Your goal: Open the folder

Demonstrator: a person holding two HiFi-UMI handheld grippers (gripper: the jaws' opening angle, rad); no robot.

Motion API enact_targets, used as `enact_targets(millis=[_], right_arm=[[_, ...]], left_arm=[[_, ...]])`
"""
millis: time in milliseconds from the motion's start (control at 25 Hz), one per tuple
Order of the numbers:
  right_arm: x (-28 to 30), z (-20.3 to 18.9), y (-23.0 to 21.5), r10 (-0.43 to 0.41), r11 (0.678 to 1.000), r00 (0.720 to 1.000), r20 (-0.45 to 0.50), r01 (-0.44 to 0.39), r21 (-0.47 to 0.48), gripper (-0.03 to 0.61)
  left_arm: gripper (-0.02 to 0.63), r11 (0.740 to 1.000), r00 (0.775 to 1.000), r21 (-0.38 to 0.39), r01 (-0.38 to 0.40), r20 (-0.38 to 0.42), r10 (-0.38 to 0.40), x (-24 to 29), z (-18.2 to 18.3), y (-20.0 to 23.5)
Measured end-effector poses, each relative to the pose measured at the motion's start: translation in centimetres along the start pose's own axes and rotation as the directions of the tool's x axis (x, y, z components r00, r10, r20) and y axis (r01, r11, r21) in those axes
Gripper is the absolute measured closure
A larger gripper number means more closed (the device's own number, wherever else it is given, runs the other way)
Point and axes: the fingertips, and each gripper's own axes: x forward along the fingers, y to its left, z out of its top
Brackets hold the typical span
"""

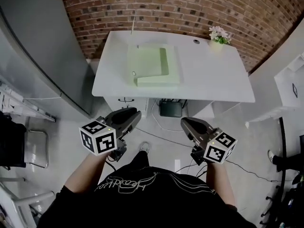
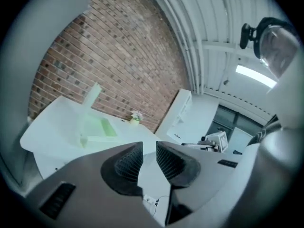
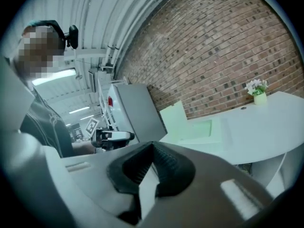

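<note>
Pale green folder [image 1: 154, 65]: it lies flat near the middle of the white table [image 1: 213, 75], toward the far edge, with its cover [image 3: 175, 114] standing nearly upright at the back, so it looks already partly open. A small flower pot [image 1: 218, 36] stands well apart at the far right corner.

Left gripper [image 2: 148, 147]: jaws parted by a narrow gap, nothing between them. Right gripper [image 3: 152, 145]: jaw tips meeting, nothing held. Both hang close to your body, well short of the table.

To finish well, you probably need to spread the right jaws before reaching in. Steady the folder's base with one gripper, and pinch only the cover's free top edge with the other, easing it back without dragging the folder.
</note>
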Motion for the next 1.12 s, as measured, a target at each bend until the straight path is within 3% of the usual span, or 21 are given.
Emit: enact_targets(millis=[120, 240, 360, 560, 800, 1120], right_arm=[[-2.4, 0.1, 4.9, 0.071, 0.997, 0.996, 0.048, -0.071, -0.001, 0.577], [-4.6, 0.2, 8.3, 0.094, 0.996, 0.991, 0.092, -0.094, -0.010, 0.575], [-6.6, -0.3, 10.4, 0.105, 0.994, 0.989, 0.103, -0.105, -0.005, 0.575], [-9.5, -1.5, 12.2, 0.102, 0.995, 0.990, 0.095, -0.099, -0.028, 0.577], [-11.1, -2.2, 13.5, 0.110, 0.994, 0.988, 0.113, -0.107, -0.029, 0.577], [-11.3, -2.9, 14.4, 0.124, 0.992, 0.986, 0.113, -0.123, -0.022, 0.577]], left_arm=[[0.528, 0.987, 0.990, 0.079, 0.141, -0.043, -0.138, -0.3, -1.5, -6.7], [0.567, 0.969, 0.978, 0.132, 0.210, -0.041, -0.207, -1.0, -1.8, -11.5], [0.611, 0.959, 0.973, 0.164, 0.231, -0.049, -0.226, -1.9, -2.9, -14.5], [0.611, 0.941, 0.965, 0.216, 0.259, -0.098, -0.243, -1.8, -5.3, -17.5], [0.611, 0.929, 0.958, 0.232, 0.288, -0.090, -0.274, -2.4, -5.7, -19.7], [0.611, 0.935, 0.958, 0.213, 0.285, -0.099, -0.269, -2.9, -6.8, -20.3]])
